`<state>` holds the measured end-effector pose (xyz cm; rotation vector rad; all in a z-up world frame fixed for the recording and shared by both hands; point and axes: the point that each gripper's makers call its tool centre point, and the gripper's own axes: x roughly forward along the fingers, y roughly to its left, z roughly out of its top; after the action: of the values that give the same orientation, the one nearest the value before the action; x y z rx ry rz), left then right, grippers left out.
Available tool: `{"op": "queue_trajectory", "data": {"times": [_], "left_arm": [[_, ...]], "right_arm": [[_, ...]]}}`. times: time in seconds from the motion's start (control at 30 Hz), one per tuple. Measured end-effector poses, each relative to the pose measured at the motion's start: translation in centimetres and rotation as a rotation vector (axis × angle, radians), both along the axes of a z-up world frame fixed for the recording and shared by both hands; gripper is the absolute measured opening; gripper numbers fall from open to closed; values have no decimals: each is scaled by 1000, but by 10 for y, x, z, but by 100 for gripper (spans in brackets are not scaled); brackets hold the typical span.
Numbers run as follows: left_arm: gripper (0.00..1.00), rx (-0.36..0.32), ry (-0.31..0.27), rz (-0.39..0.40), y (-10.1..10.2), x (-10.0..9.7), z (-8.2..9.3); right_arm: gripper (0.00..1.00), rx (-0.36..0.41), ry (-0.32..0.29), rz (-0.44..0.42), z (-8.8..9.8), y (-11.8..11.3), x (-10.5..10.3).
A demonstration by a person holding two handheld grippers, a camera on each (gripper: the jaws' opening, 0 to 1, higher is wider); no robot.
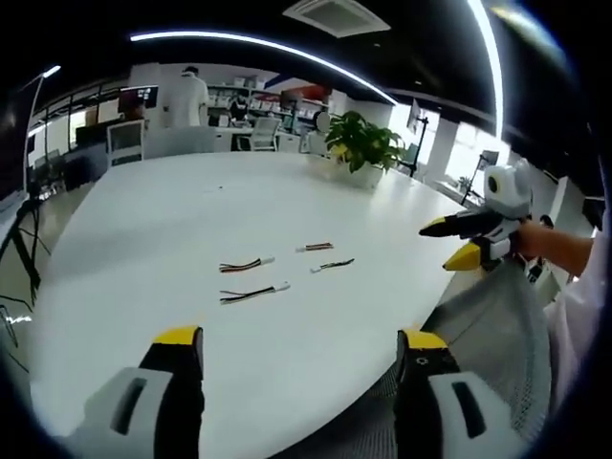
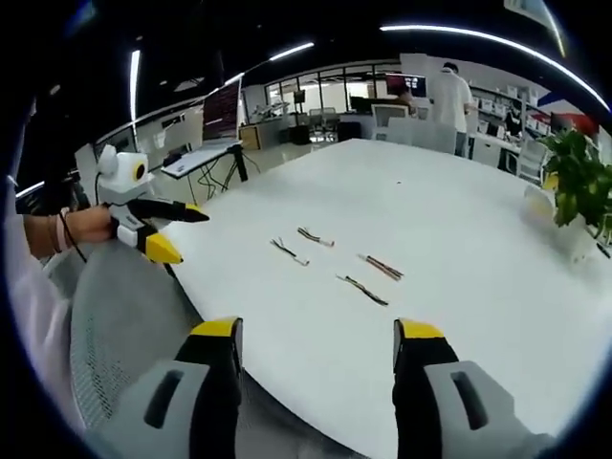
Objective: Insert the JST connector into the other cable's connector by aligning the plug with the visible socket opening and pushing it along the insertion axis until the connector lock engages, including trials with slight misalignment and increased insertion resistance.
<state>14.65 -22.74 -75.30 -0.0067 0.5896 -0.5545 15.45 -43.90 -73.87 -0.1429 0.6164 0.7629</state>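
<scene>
Several short JST cables with white connectors lie loose in the middle of the white table (image 1: pixel 134 239). In the left gripper view the nearest cable (image 1: pixel 253 294) lies ahead of my left gripper (image 1: pixel 298 339), which is open, empty and held over the table's near edge. My right gripper (image 1: pixel 448 243) comes in from the right, open and off the table's side. In the right gripper view the cables (image 2: pixel 363 290) lie beyond my open, empty right gripper (image 2: pixel 317 330). There my left gripper (image 2: pixel 182 234) is at the left, held by a hand, jaws apart.
A potted plant (image 1: pixel 363 143) (image 2: pixel 579 182) stands at the table's far edge. A grey mesh chair back (image 1: pixel 497 335) (image 2: pixel 124 325) sits between the grippers at the near edge. A person (image 1: pixel 186 96) (image 2: pixel 449 96) stands beyond the table among desks and monitors.
</scene>
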Motion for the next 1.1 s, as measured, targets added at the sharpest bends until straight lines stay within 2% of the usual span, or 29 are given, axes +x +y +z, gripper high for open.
{"op": "queue_trajectory", "data": {"times": [0.17,0.33,0.47,0.67,1.1], "left_arm": [[81,18,-12,-10,2,2,0],[82,67,-22,-32,7,8,0],[82,75,-38,-45,9,16,5],[82,88,-37,-53,8,24,1],[81,96,-61,-87,4,38,6]], "right_arm": [[63,7,-4,7,2,2,4],[63,-23,-12,23,-1,2,10],[63,-55,-17,44,-2,0,13],[63,-64,-22,55,-4,1,20],[62,-66,-50,85,-1,11,38]]}}
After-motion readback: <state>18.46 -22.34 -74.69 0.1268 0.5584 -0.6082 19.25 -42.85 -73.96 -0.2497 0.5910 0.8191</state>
